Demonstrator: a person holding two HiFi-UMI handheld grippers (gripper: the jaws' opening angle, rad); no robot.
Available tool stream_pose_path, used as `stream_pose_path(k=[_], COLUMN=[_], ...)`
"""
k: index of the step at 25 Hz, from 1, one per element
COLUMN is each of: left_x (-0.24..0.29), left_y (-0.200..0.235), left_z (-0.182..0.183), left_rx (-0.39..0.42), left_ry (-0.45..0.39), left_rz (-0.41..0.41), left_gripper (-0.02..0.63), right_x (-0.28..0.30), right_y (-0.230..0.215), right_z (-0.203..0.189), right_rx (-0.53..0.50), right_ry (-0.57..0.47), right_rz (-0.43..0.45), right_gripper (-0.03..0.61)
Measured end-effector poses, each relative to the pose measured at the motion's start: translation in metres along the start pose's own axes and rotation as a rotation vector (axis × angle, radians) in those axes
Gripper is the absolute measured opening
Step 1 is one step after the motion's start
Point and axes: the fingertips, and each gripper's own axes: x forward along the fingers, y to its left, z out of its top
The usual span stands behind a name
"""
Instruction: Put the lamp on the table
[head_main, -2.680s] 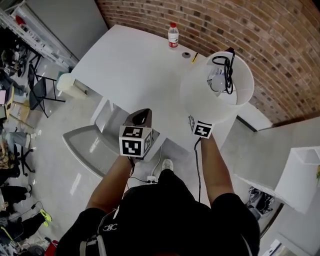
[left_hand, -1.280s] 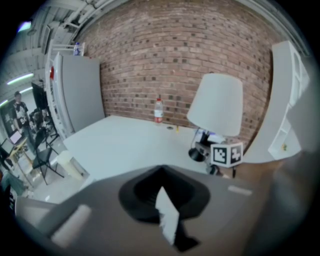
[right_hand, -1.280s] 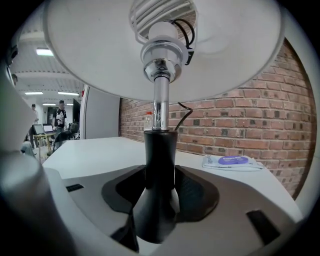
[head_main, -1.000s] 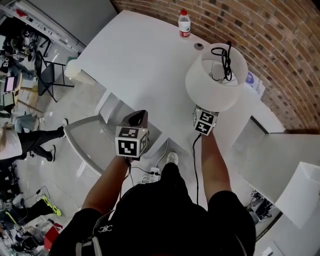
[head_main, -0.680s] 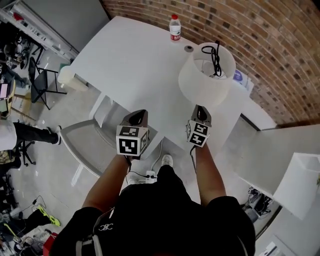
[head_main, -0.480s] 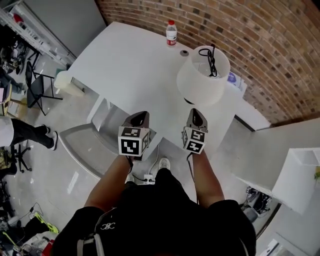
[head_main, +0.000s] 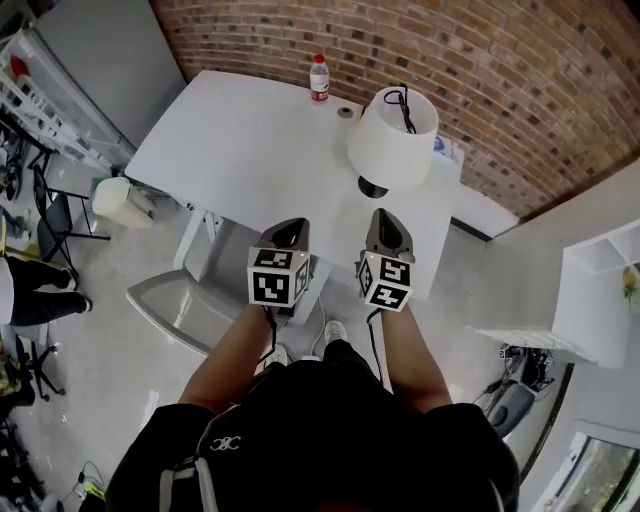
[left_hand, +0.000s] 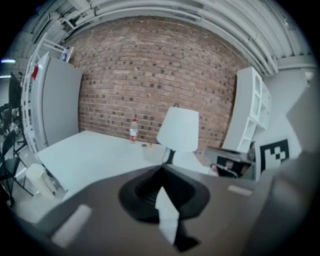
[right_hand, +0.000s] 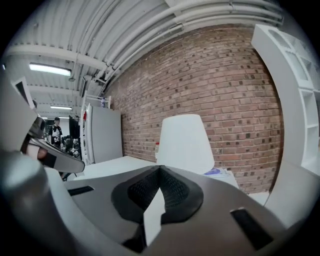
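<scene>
Since the fingers of the right gripper (head_main: 384, 214) and the left gripper (head_main: 291, 223) are pressed together on nothing, neither tool holds the lamp (head_main: 392, 140). It stands upright on the counter (head_main: 250, 150), near the far right corner, well apart from both grippers. The placement step appears complete. The next move calls for no grasp, only keeping clear of the shade.
</scene>
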Motion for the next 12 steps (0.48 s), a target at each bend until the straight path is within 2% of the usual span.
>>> stream_pose_path(k=[6,12], left_x=[-0.027,-0.048], left_y=[-0.004,-0.015], left_z=[0.011,0.012], left_rx=[0.035,0.081], left_ry=[-0.045,-0.061], left_rz=[-0.072,-0.134], left_gripper=[0.002,0.002], right_x=[-0.04,-0.065], right_y=[0.023,0.048], right_z=[0.026,0.037], right_rx=[0.008,0.026], right_ry=[-0.033,-0.033], right_rz=[-0.046,-0.067], right_gripper=[-0.002,-0.002])
